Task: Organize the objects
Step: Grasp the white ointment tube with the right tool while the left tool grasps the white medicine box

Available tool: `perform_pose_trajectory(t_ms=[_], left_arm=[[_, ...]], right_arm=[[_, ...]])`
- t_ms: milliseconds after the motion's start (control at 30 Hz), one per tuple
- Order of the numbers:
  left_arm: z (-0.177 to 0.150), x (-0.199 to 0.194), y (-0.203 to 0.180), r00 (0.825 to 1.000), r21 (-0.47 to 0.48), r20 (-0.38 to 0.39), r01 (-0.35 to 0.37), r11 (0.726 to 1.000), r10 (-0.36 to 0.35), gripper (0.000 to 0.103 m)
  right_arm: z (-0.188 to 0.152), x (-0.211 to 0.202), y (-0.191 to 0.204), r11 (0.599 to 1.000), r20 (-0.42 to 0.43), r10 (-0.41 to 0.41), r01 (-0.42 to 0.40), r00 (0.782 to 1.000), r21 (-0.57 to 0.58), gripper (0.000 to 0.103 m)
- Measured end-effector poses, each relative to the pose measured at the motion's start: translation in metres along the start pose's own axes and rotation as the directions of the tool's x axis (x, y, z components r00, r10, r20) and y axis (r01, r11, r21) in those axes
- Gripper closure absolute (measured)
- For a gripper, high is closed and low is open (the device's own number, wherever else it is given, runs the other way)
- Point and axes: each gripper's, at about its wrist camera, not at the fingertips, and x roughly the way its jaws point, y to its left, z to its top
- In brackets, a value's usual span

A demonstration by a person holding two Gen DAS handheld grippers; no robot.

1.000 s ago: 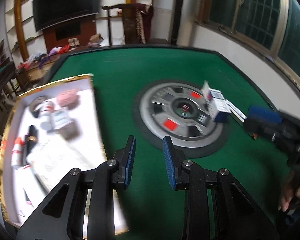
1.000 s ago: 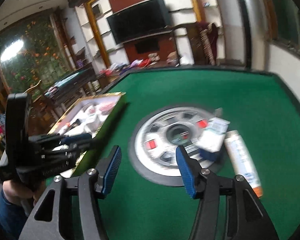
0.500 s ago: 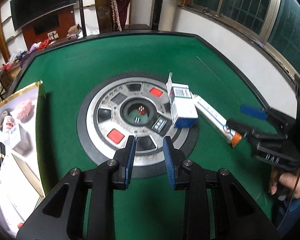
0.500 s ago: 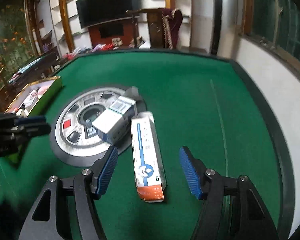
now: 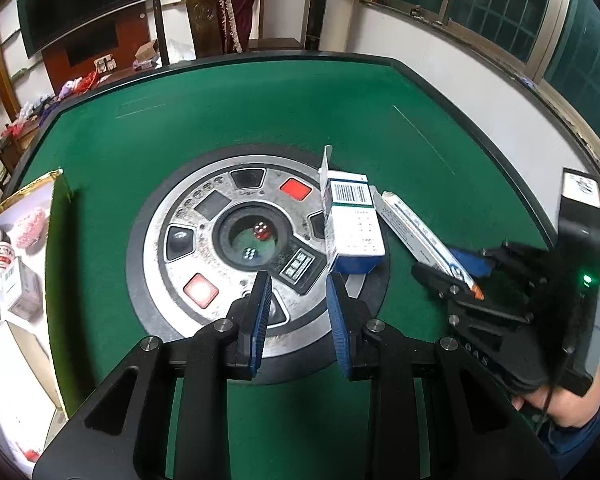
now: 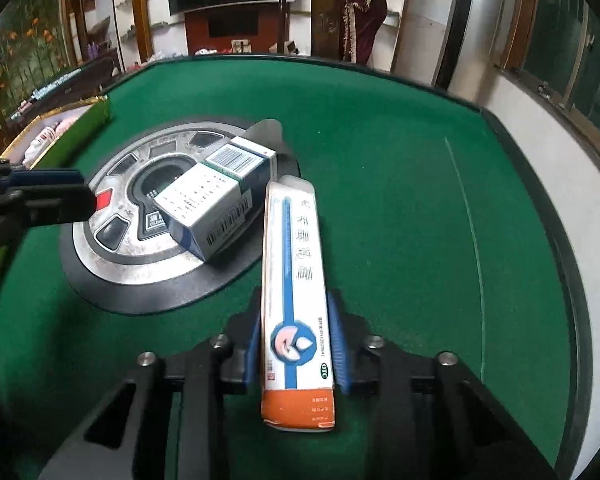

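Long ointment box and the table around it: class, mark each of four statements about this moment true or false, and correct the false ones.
1. The right gripper is shut on the long ointment box. True.
2. The left gripper holds the white and blue carton. False: its jaws are empty.
3. The carton lies partly on the round dice console. True.
4. The gold-rimmed tray holds nothing. False: several items lie in it.

Both wrist cameras look steeply down, close over the green table (image 5: 260,112); each catches the round centre console (image 5: 236,248) and the long box (image 6: 294,280).
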Motion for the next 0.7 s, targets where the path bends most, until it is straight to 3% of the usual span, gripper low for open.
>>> perform_pose_trajectory(t_ms=[200, 433, 700], left_arm=[[0.023, 0.013, -0.015, 0.999, -0.003, -0.04, 0.002, 1.0, -0.002, 0.076], [0.041, 0.038, -0.035, 0.992, 0.059, -0.089, -0.082, 0.995, 0.087, 0.075], [0.047, 0.049, -0.049, 0.993, 0.083, -0.09, -0.075, 0.994, 0.083, 0.074]], right_arm=[[0.0, -0.017, -0.021, 0.998, 0.027, 0.017, -0.019, 0.999, 0.053, 0.08], [0.003, -0.026, -0.043, 0.99, 0.056, 0.034, -0.042, 0.998, 0.132, 0.08], [0.004, -0.025, -0.046, 0.984, 0.06, 0.063, -0.072, 0.996, 0.162, 0.08]])
